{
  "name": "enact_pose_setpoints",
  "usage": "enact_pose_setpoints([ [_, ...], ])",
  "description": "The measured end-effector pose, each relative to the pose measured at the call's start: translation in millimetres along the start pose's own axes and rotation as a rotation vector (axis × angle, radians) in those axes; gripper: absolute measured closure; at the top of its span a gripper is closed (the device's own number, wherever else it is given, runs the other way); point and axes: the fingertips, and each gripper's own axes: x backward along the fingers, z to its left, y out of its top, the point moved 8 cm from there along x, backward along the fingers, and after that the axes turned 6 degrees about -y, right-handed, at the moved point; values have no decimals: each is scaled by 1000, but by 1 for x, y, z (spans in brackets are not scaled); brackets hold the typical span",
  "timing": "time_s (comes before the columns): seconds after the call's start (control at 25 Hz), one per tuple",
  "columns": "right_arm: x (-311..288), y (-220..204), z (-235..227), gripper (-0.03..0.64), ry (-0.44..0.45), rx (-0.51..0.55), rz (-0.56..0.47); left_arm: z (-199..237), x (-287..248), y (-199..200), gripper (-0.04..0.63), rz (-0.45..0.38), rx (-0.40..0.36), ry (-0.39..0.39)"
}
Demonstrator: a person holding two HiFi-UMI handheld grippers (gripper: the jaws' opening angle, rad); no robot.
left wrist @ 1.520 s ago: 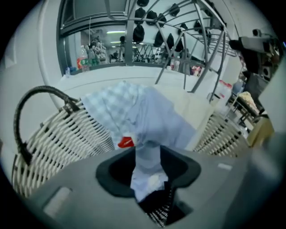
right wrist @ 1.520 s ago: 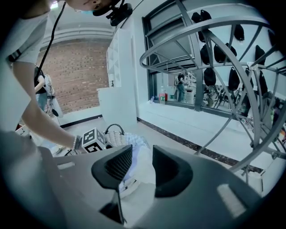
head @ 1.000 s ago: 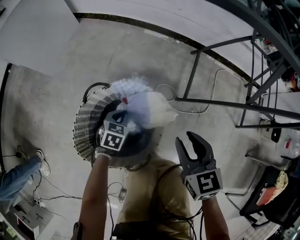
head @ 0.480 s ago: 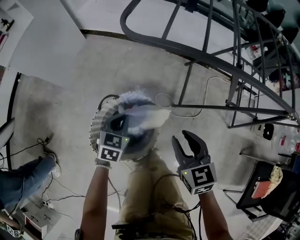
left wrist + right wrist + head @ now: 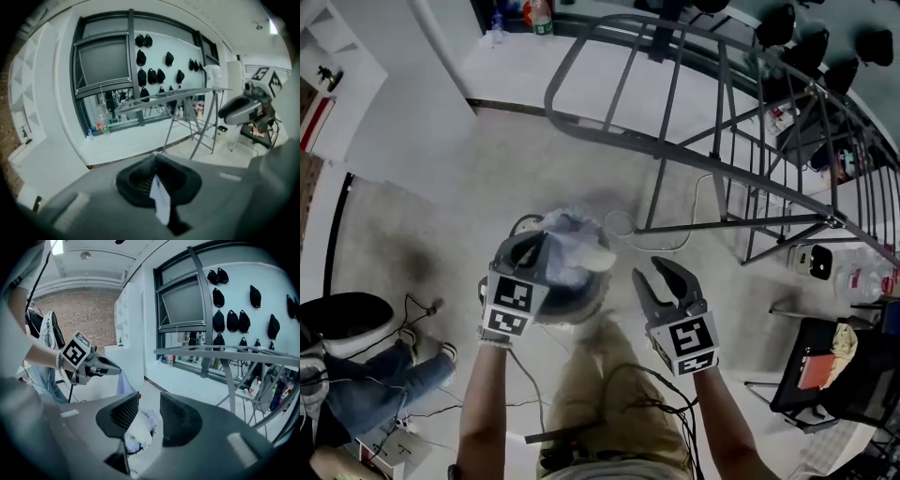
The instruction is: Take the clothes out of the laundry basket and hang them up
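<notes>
My left gripper [image 5: 542,246] is shut on a pale white and light-blue garment [image 5: 574,246], held up over the round laundry basket [image 5: 518,228] on the floor. In the left gripper view the jaws [image 5: 157,161] are closed with a white strip of the cloth [image 5: 160,199] pinched between them. In the right gripper view the garment [image 5: 123,380] hangs down from the left gripper [image 5: 101,367]. My right gripper [image 5: 652,272] stands open and empty to the right of the basket. Between its jaws [image 5: 149,401] I see the basket [image 5: 146,446] far below with more clothes [image 5: 136,434].
A grey metal drying rack [image 5: 722,159] stands ahead and to the right, also visible as rack rails [image 5: 225,352]. A person in jeans [image 5: 384,384] sits at the lower left among cables. A black stand [image 5: 834,375] with things on it is at the right.
Both grippers have risen well above the floor, and the left one has lifted the garment up out of the basket. The basket looks smaller and more of the rack has come into view.
</notes>
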Motion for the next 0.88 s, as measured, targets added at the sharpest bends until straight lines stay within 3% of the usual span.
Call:
enact_pose_setpoints([
  [0.52, 57, 28, 55, 488, -13, -25, -6, -15, 118, 144, 597, -140, -219, 13],
  [0.88, 60, 4, 92, 469, -22, -31, 21, -51, 180, 207, 598, -236, -368, -22],
])
